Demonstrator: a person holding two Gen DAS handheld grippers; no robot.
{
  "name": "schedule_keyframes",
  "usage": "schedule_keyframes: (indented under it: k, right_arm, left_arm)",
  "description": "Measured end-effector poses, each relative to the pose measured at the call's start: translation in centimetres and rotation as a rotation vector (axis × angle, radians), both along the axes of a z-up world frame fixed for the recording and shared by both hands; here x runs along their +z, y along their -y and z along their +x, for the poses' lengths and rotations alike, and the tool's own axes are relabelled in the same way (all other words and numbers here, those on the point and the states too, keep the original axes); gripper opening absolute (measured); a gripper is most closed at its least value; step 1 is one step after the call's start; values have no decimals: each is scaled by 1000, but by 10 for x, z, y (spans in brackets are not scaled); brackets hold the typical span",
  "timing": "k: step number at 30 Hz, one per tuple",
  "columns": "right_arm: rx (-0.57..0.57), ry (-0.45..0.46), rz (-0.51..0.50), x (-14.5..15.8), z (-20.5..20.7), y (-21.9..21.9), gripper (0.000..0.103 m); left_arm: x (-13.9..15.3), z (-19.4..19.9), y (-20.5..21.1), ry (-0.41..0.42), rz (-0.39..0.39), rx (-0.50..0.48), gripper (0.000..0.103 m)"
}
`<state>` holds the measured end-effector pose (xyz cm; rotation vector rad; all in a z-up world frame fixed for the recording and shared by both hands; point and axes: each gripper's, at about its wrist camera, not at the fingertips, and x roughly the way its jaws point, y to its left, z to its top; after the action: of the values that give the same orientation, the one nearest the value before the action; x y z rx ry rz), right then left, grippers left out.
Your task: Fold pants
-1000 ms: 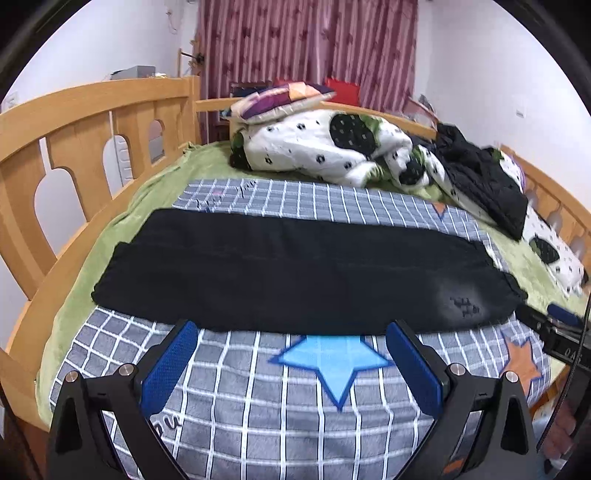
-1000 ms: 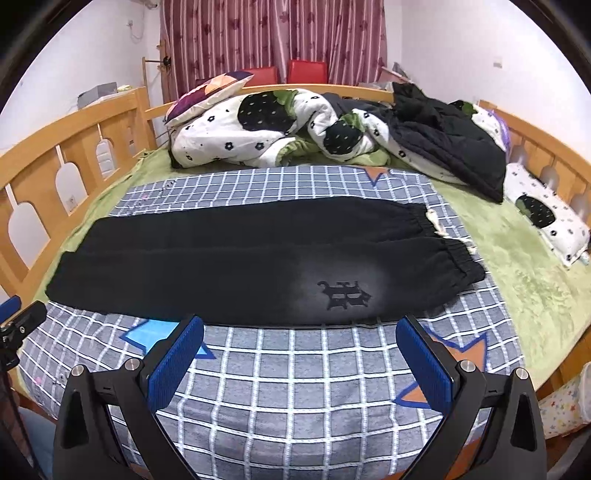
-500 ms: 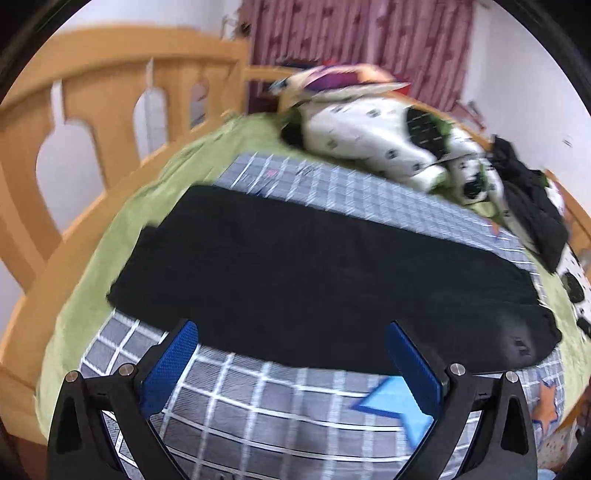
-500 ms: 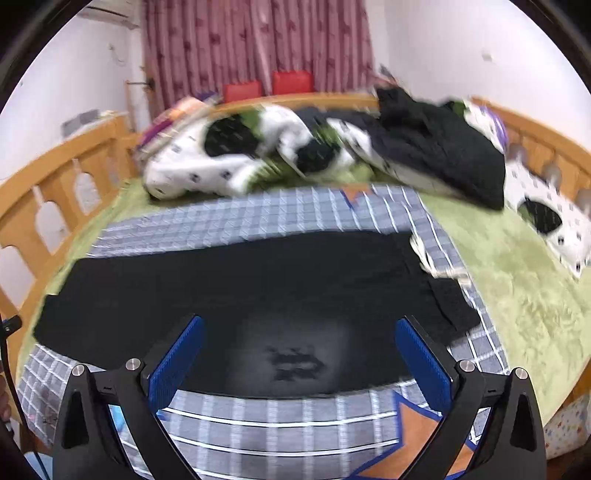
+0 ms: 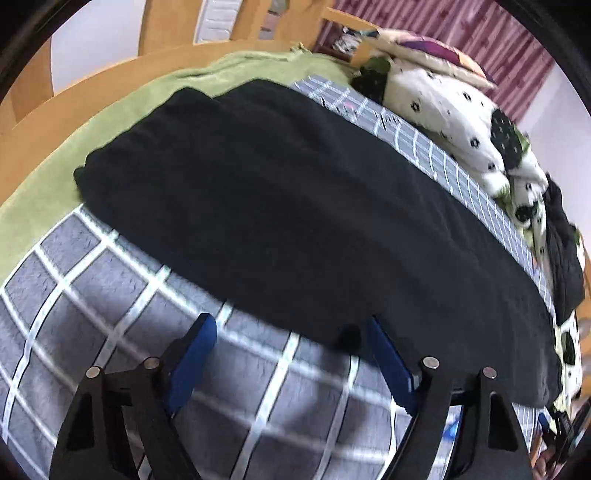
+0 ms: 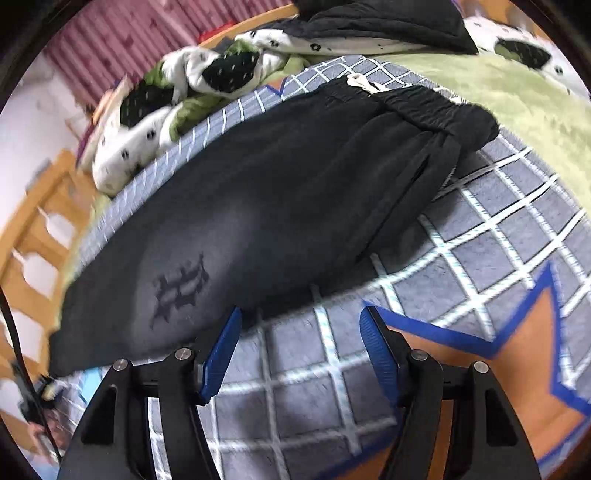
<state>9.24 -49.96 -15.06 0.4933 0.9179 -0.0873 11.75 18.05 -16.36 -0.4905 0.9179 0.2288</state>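
Black pants (image 5: 295, 206) lie flat, folded lengthwise, across a grey checked blanket (image 5: 92, 302). In the right wrist view the pants (image 6: 280, 206) show a dark logo (image 6: 181, 291) and the elastic waistband (image 6: 436, 107) at the far right. My left gripper (image 5: 288, 336) is open and empty, low over the blanket at the pants' near edge, toward the leg end. My right gripper (image 6: 299, 325) is open and empty, just short of the near edge, between the logo and the waistband.
A green bedsheet (image 5: 48, 177) and a wooden bed rail (image 5: 74, 103) lie beyond the leg end. A white spotted duvet (image 5: 461, 122) and a black jacket (image 6: 373, 22) are piled along the far side. An orange star (image 6: 517, 369) marks the blanket.
Both grippers have dropped down and forward toward the pants' near edge, tilting apart. Their jaws have narrowed a little but remain open.
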Motion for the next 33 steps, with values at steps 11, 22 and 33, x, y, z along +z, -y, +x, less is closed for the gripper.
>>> schedule_keyframes:
  k: [11,22,33]
  right_arm:
    - [-15,144,-38,46,37,-17,17]
    - [76,245,-92,117,129,-27,16]
    - [69,155,-176,55,246,-35,17]
  left_arm:
    - [47,15,-15,92,96,48,9]
    - [102,121,2,219,282,14,9]
    - [71,224,22,182,407,-10,12]
